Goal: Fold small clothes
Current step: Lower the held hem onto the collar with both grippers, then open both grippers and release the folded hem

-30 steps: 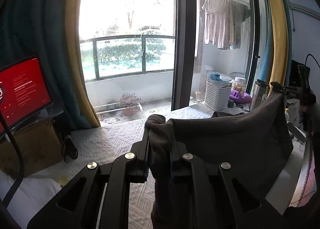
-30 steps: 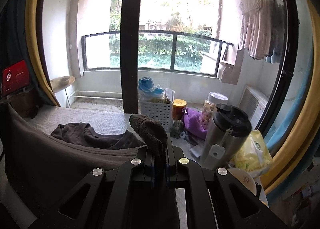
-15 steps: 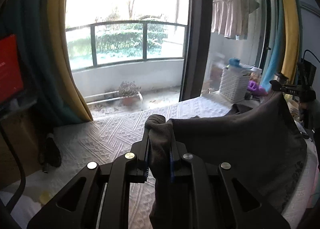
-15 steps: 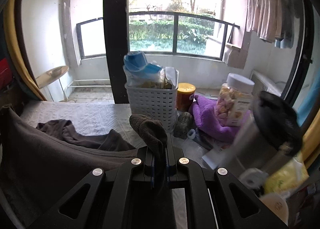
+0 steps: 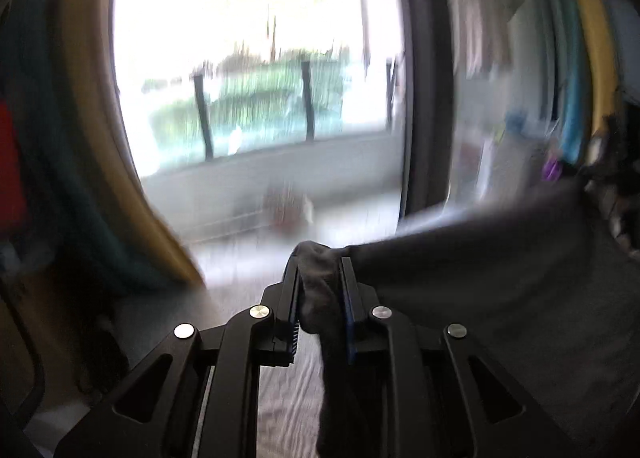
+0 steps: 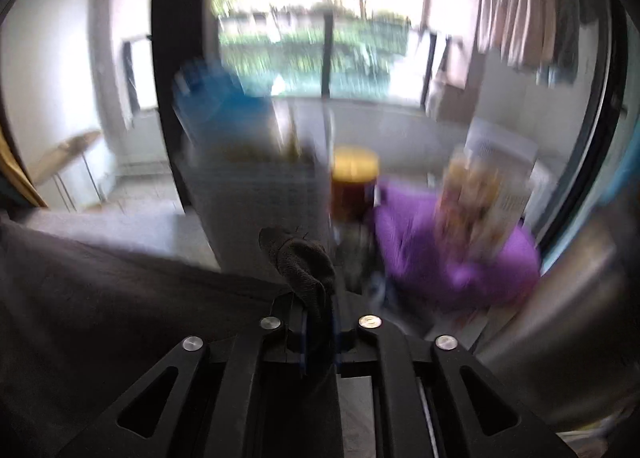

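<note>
Left wrist view, v. blurred: left claw (image 5: 320, 278) w/ a bunched corner of the dark grey garment (image 5: 500, 278) between its fingers. Jaws narrow, have just been opening a little; cloth fills the gap and the pads press on it. From there the garment runs taut to the right as a broad sheet above the white textured bed cover (image 5: 288, 398), which shows between the claw arms below. Behind: big window w/ railing (image 5: 256, 118), dark door frame (image 5: 424, 98), yellow curtain edge (image 5: 120, 178) at left.

Right wrist view, also blurred: right claw (image 6: 320, 310) w/ the garment's other corner (image 6: 304, 258) bunched up and poking out past the tips. Jaws narrow, have just been opening a bit; fabric between the pads, still gripped as far as I can tell. Rest of the garment spreads off to the left and down over the lower-left of the frame. Just beyond the claw: white basket (image 6: 256, 210), yellow-lidded jar (image 6: 354, 182), purple cloth (image 6: 452, 250), clear jar (image 6: 484, 182). Whether the garment's lower edge touches the bed: can't tell.
</note>
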{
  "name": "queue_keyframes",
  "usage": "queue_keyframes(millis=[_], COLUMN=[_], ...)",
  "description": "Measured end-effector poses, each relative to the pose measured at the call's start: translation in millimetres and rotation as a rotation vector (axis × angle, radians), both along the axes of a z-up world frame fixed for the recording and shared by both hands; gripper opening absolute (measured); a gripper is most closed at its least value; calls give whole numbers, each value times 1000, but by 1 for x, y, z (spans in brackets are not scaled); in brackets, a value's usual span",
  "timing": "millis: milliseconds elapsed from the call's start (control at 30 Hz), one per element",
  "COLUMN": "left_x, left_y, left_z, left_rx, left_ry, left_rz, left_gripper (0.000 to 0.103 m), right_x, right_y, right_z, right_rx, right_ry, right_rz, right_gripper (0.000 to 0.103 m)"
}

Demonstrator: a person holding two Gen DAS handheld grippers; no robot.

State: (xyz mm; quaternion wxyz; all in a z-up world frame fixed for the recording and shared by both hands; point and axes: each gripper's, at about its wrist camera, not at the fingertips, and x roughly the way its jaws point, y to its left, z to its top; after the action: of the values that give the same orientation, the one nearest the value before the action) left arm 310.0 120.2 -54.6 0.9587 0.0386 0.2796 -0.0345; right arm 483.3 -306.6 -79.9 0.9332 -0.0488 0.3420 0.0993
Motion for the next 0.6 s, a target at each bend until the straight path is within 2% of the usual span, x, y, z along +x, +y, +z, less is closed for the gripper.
queue_keyframes(millis=[33, 67, 100, 167, 233, 267, 333, 433, 600], left_x=[12, 17, 20, 26, 25, 26, 26, 24, 14], left_y=[1, 3, 4, 11, 18, 20, 25, 22, 13], left_z=[-19, -30, -38, -48, -45, -44, -43, -40, -23], left_rx=[5, 6, 1, -40, -71, -82, -117, -82, -82], left_ry=[105, 157, 189, 270, 270, 280, 293, 283, 227], left_rz=[7, 18, 27, 30, 53, 62, 56, 71, 68], left_gripper=[18, 18, 18, 22, 47, 64, 66, 66, 66], right_x=[4, 7, 7, 4, -1, -1, -4, -4, -13], right_y=[2, 4, 5, 8, 12, 13, 18, 25, 32], right_z=[-8, -17, -22, -26, -24, -24, -22, -22, -15], right_rx=[-15, -33, -41, -27, -44, -41, -45, -59, -48], right_ry=[38, 73, 81, 90, 82, 87, 87, 96, 99], right_rz=[0, 0, 0, 31, 35, 51, 71, 95, 119], right_gripper=[20, 41, 79, 99, 99, 99, 99, 99, 99])
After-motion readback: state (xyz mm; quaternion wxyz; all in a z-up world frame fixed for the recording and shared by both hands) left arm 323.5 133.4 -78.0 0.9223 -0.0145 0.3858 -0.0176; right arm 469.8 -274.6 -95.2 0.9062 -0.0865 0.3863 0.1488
